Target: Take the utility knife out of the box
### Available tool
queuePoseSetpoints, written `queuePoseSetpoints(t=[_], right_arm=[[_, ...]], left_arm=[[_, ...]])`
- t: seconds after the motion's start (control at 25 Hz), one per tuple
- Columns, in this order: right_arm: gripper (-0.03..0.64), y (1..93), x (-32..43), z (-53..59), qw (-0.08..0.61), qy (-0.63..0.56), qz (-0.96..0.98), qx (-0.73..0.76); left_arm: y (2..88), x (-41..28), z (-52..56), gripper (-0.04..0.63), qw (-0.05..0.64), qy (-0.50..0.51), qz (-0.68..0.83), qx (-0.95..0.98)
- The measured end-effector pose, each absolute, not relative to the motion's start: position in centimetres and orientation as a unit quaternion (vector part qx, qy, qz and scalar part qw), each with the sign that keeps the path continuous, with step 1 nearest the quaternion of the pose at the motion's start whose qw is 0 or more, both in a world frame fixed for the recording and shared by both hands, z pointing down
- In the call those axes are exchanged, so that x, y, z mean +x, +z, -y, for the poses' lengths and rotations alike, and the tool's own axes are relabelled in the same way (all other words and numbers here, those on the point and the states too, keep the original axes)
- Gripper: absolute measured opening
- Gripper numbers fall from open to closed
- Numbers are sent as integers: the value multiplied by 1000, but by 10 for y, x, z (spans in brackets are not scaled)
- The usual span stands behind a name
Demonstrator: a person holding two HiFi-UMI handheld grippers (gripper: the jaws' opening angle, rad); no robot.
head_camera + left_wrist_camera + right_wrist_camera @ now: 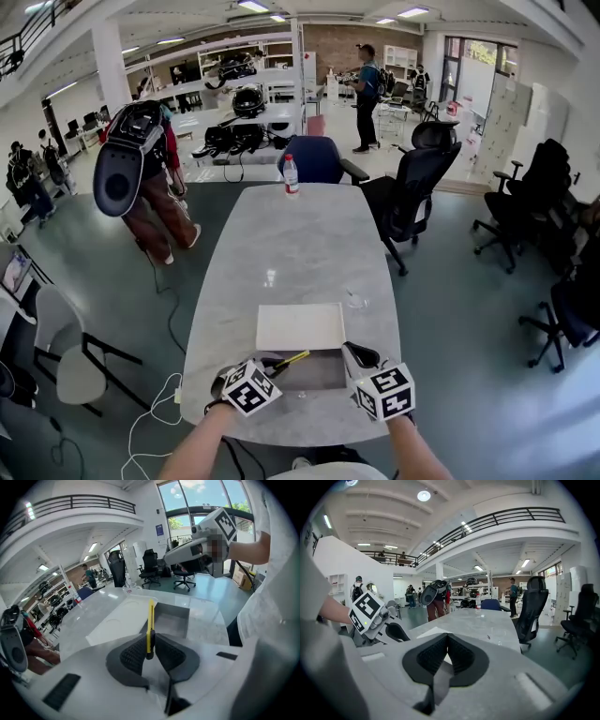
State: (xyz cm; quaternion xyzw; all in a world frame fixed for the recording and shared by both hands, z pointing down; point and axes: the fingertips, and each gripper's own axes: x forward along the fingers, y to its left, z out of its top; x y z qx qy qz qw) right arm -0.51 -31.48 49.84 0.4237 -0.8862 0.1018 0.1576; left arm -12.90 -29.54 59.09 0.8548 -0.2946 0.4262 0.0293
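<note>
A yellow utility knife (pixel 150 620) stands pinched between the black pads of my left gripper (pixel 150 644), its blade end sticking out past the fingertips and lifted above the open grey box (pixel 174 622). In the head view the knife (pixel 292 359) slants over the box (pixel 319 371) near the table's front edge, beside the left gripper (pixel 269 367). The white lid (pixel 300 326) lies flat just behind the box. My right gripper (pixel 356 356) hovers at the box's right side. In its own view its pads (pixel 459 653) meet with nothing between them.
The long marble table (pixel 300 244) carries a water bottle (pixel 292 175) at its far end and a small clear object (pixel 354 300) near the lid. Black office chairs (pixel 417 183) stand at the right. A person with a backpack (pixel 131 159) stands at the left.
</note>
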Motion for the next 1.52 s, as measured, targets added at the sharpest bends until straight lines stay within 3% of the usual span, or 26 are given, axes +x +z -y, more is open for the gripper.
queuePoseSetpoints(t=[0.48,1.04,1.52], right_arm=[[5,484,-3,299,148,88,882,438],[5,468,2,281,142,68,873,461],[5,466,7,274,137,64,872,465]], left_arm=[[527,-178,292,55,19,317,428,846],[476,-228,269,55,70,121,553,821],[478,-235,259,55,95,87,569,812]])
